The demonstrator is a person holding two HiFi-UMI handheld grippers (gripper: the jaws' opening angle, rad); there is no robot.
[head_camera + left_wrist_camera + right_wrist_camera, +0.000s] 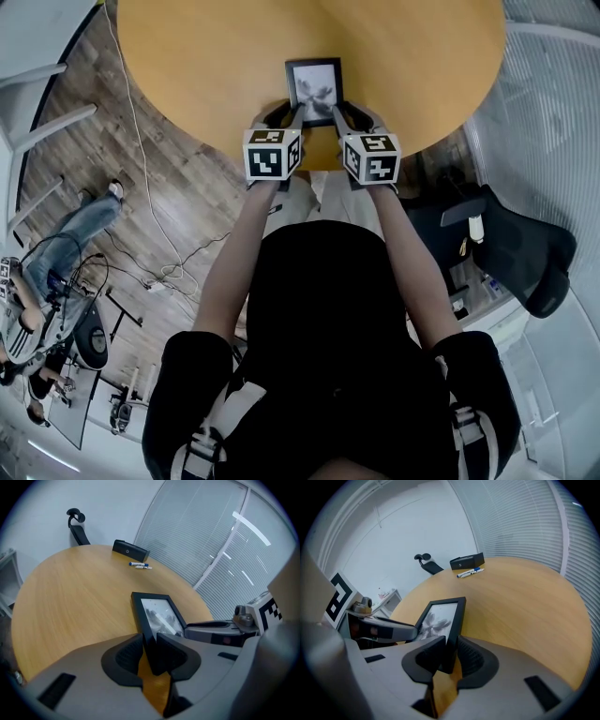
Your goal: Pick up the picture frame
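Seen from the head view: picture frame (314,89) on the round wooden table (206,56), close to the near rim, long side running away from the body. Black border, holds a grey black-and-white print (159,612) behind glass.

Left gripper (292,114): clamped on the near left corner of the picture frame (157,611), jaws narrowed onto the black border, both pads against it in the left gripper view (149,641).

Right gripper (337,114): clamped on the near right corner, jaws about half closed, border of the picture frame (443,616) pinched between the pads in the right gripper view (451,651). Cannot tell whether the near end sits on the wood or just above it.

Grippers side by side, angled downward, cubes nearly touching.

Edges: near rim of table just under both grippers. Far rim carries a black box (131,550) with two pens (139,565) beside it, well apart from the frame. Bare wood on every side of the frame.

Blinds (211,536) past the table's far right side. Dark chair (525,253) at the right, wooden floor (169,187) with cables (178,267) at the left.
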